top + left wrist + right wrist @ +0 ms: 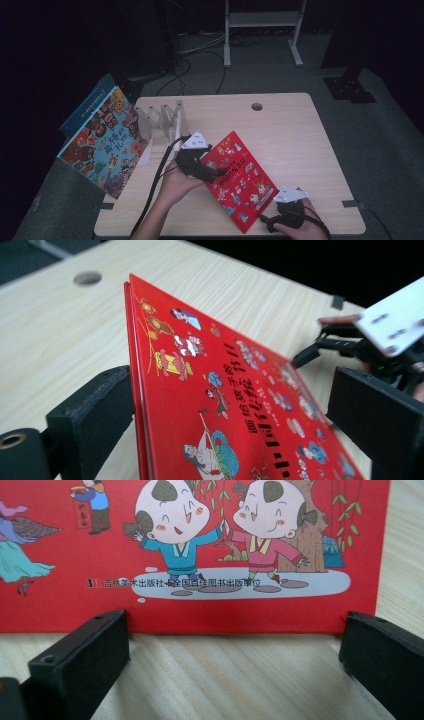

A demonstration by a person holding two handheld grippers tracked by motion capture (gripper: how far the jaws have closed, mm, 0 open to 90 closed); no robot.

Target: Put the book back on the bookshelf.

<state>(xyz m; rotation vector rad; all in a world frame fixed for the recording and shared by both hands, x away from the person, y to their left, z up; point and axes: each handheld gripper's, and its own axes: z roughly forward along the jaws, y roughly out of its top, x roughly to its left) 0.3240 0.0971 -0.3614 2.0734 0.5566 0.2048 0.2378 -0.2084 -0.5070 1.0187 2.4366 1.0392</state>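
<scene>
**Red book between the left jaws, right gripper at its near edge**

From the high view, a red picture book (237, 180) lies on the light wooden table (295, 135), turned diagonally, with one corner toward the table's middle and another near the front edge. The left gripper (212, 172), held in the person's left hand (175, 184), sits at the book's left long edge. The right gripper (265, 219), in the right hand (300, 230), sits at the book's near right corner by the table's front edge. At the table's left side a colourful picture book (102, 142) leans tilted, with a blue book (82, 107) behind it, beside a pale folding rack (162, 120).

In the left gripper view, the red book (220, 390) runs up between the two black jaws. The left jaw lies against the spine side of the book, where the stacked edges of cover and pages show; the right jaw stands off the cover, with a gap, so the jaws are apart and not clamped. The book's edge appears raised off the table here. Farther off, the right gripper (305, 356) shows its dark jaw tips near the book's far edge.

In the right gripper view, the red book (200, 555) lies flat on the table (235, 680) just ahead of the jaws. Both jaws are spread wide, resting low over bare wood, and the book's near edge crosses the gap between their tips without being gripped.
</scene>
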